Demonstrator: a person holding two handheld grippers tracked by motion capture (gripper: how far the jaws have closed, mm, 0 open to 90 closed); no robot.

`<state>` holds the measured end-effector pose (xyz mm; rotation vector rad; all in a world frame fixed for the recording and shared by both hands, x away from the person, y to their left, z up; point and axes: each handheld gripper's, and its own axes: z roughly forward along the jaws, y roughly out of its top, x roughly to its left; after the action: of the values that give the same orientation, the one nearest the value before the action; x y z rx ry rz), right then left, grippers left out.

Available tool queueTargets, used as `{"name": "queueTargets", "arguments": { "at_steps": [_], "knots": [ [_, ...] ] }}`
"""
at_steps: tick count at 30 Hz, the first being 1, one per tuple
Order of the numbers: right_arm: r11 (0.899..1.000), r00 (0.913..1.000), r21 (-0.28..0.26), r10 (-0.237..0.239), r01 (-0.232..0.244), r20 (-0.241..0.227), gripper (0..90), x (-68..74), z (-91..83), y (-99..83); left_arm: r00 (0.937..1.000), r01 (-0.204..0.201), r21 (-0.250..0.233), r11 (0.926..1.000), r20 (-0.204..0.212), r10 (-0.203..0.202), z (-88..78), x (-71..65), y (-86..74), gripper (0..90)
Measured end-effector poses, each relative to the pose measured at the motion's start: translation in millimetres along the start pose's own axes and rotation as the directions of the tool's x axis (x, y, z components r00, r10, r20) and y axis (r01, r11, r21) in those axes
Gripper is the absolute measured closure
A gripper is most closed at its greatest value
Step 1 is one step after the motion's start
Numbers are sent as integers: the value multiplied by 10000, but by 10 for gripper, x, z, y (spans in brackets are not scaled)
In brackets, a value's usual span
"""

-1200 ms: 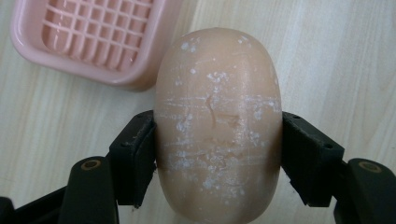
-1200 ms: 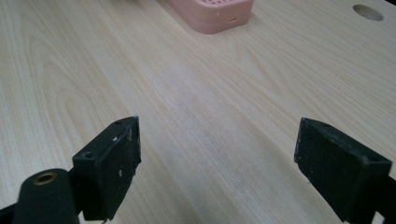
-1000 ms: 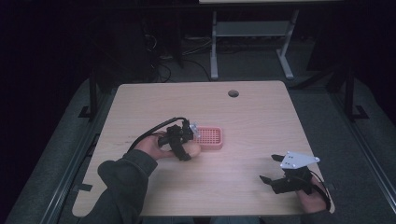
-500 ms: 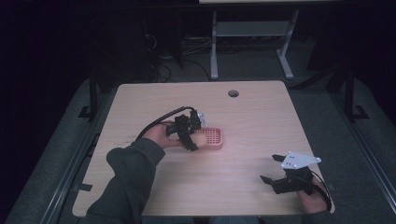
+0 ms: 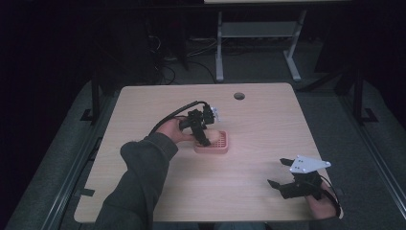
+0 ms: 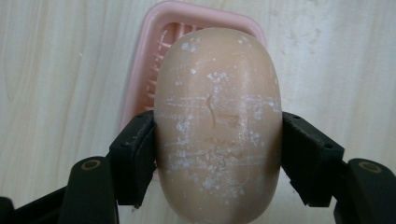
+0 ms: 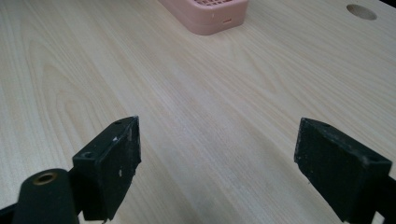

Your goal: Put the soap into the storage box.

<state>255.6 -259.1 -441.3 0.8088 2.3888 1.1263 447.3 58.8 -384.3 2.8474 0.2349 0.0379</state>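
A tan oval bar of soap (image 6: 218, 126), scuffed with white marks, sits clamped between the two black jaws of my left gripper (image 6: 218, 158). Directly beneath it lies a pink slatted soap dish (image 6: 154, 70). In the high view the left gripper (image 5: 205, 136) hangs over the left part of the pink soap dish (image 5: 221, 147) at the table's middle, with the soap (image 5: 215, 137) over the dish. My right gripper (image 5: 283, 178) rests near the table's front right corner, open, with nothing between its jaws; in its own view the gripper (image 7: 217, 154) faces the bare wood and the dish (image 7: 208, 14) farther off.
The light wooden table (image 5: 158, 191) has a round cable hole (image 5: 239, 96) near its back edge. A metal-framed stand (image 5: 258, 33) and cables are on the dark floor behind the table.
My left gripper has moved right and forward with the soap, from beside the dish's left end to above the dish. The right gripper has stayed put.
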Motion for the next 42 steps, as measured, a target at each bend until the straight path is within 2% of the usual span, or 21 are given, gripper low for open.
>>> {"name": "queueTargets", "arguments": {
  "at_steps": [4, 5, 9, 23, 28, 42],
  "knots": [
    [9999, 9999, -67, 154, -154, -15, 141, 0, -5, -2, 10000, -22, 41, 10000, 53, 22, 37, 48, 42, 326],
    [9998, 9998, -38, 204, -204, -8, 141, -7, -10, -4, 10000, -11, -74, 10000, 40, 11, 62, 79, 57, 326],
    [9998, 9998, -40, 208, -208, -23, 141, -7, -8, -7, 9997, 192, -30, 9998, 139, -192, 126, 122, 59, 326],
    [9999, 9999, 10, 150, -150, -79, 141, -17, -3, -15, 9998, 118, 163, 9998, 143, -121, 236, 224, 36, 326],
    [9999, 9999, 26, 123, -123, -99, 141, -10, -1, -14, 9995, 219, 206, 9995, 212, -224, 259, 239, 26, 326],
    [9999, 9999, 26, 104, -104, -127, 141, -8, -5, -18, 9997, -80, 260, 9996, 233, 74, 293, 211, 56, 326]
  ]
}}
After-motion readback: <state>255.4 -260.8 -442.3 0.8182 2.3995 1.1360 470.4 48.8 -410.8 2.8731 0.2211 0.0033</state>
